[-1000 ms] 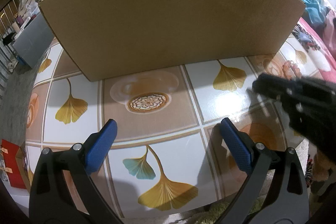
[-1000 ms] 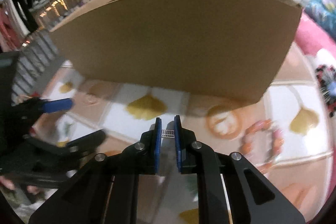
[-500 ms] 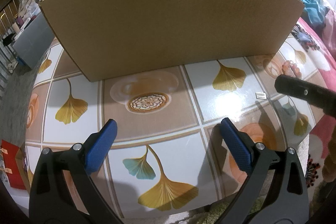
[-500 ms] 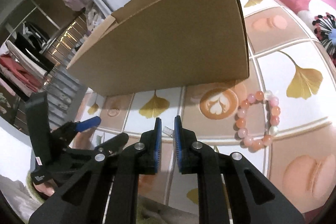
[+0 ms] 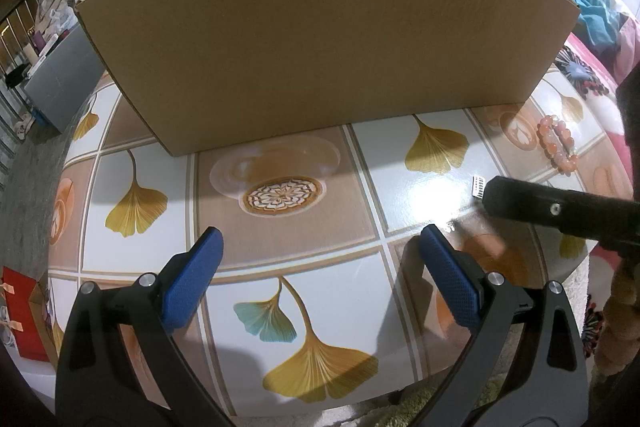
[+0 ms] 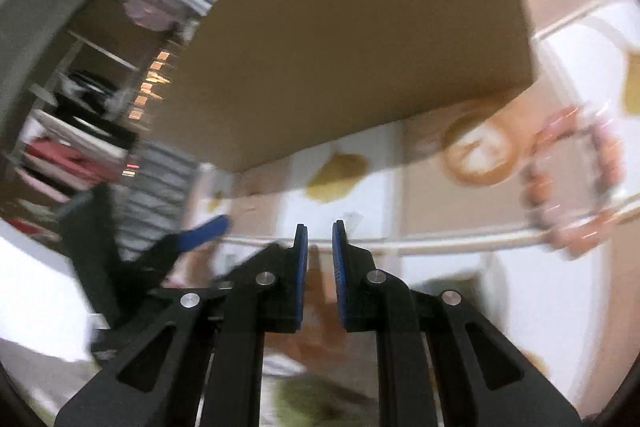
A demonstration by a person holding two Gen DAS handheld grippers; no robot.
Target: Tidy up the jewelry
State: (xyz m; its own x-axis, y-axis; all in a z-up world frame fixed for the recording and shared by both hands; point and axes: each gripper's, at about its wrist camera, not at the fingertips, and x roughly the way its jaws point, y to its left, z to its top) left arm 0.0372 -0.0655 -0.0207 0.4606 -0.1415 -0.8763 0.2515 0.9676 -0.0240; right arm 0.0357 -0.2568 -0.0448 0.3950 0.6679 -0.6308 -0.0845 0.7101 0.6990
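We note left gripper [image 5: 320,263] jaws spread wide, empty, over worktop [image 5: 424,187]. Right gripper [image 6: 320,239] jaws narrowly parted, pinching nothing. Small silver clasp [image 5: 478,185] lies on worktop at right gripper tip; bead bracelet [image 5: 557,143] near cardboard box [image 5: 320,39].

Box [image 5: 320,39]: matt brown cardboard. Table [image 5: 304,255]: glossy, smooth printed top, glare spot. Bracelet [image 5: 557,143]: shiny orange-pink beads. Left gripper [image 5: 320,271]: black plastic, blue textured pads.
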